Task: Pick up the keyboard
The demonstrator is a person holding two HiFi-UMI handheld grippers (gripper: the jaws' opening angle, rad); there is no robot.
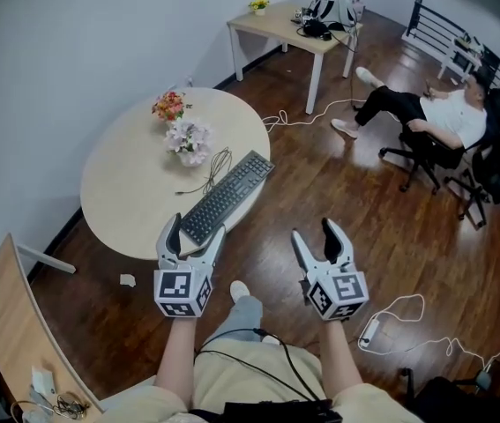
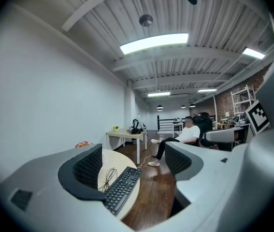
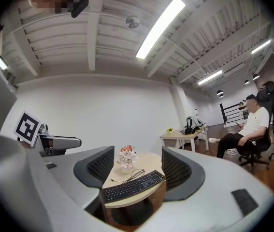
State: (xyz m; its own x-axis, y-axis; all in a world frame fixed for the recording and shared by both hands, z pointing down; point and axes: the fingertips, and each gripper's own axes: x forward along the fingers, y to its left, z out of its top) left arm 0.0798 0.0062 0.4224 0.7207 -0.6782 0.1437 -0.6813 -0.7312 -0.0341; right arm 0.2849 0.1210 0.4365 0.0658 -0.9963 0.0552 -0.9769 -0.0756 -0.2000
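A black keyboard lies at an angle on the near right edge of a round beige table, its cable curling toward the flowers. My left gripper hovers open just short of the keyboard's near end, nothing between its fingers. My right gripper stands open over the wooden floor, well to the right of the table. In the left gripper view the keyboard shows low between the open jaws. In the right gripper view the keyboard lies ahead, between the open jaws.
Two small flower bunches stand on the round table behind the keyboard. A rectangular desk with a bag stands farther back. A person sits in an office chair at the right. Cables and a power strip lie on the floor.
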